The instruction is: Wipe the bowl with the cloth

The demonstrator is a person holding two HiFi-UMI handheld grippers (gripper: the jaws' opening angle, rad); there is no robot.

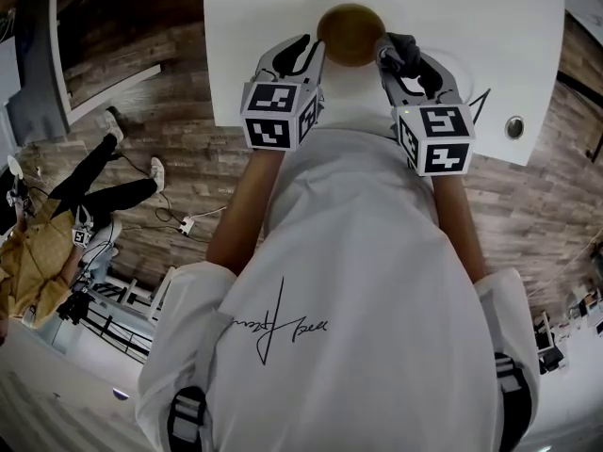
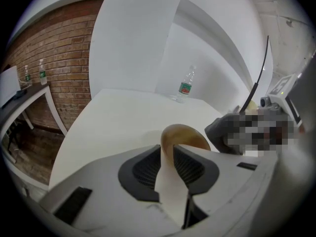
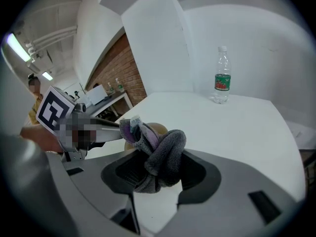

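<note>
White worktop: round tan wooden bowl at near edge, rim clamped in my left gripper jaws. Bunched grey fleece cloth clamped in my right gripper jaws, beside the bowl. Judged: wiping imminent; next, press the cloth inside.

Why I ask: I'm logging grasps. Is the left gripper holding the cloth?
No, the left gripper clamps the bowl by its rim; the cloth sits in the right gripper.
</note>
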